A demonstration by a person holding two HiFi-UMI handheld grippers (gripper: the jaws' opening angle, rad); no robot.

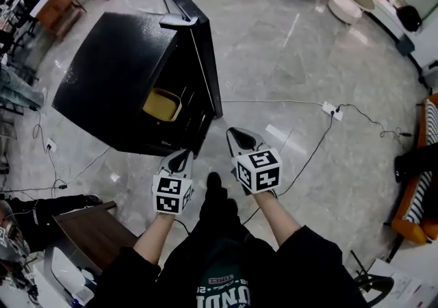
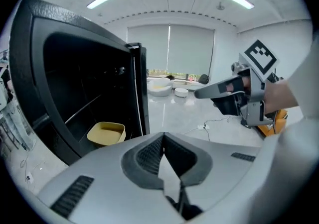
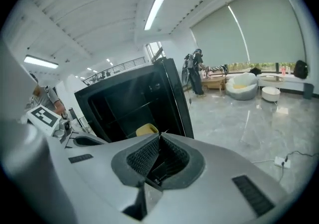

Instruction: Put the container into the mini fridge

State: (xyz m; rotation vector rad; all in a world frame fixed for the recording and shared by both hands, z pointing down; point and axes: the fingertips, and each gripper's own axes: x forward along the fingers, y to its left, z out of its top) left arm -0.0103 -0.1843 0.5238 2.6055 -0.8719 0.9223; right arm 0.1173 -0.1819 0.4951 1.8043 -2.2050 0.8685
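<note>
Checking where everything sits around the mini fridge: the yellow container is already inside it, low down on the fridge floor just behind the open front, and nothing is touching it. Both claws are clenched on nothing. The left gripper has its jaws pressed tip to tip with only air between, and so does the right gripper. Both hang back on the person's side of the fridge, clear of it. From the left one the container lies ahead and a bit left, inside the fridge opening. The fridge door stands wide open, swung out edge-on so it runs away from the person. I'd say the putting-in part is done and what's left is shutting that door. The right gripper looks better placed for it, since it sits just off the door's near edge on the outer-face side, while the left one is on the opening side.
</note>
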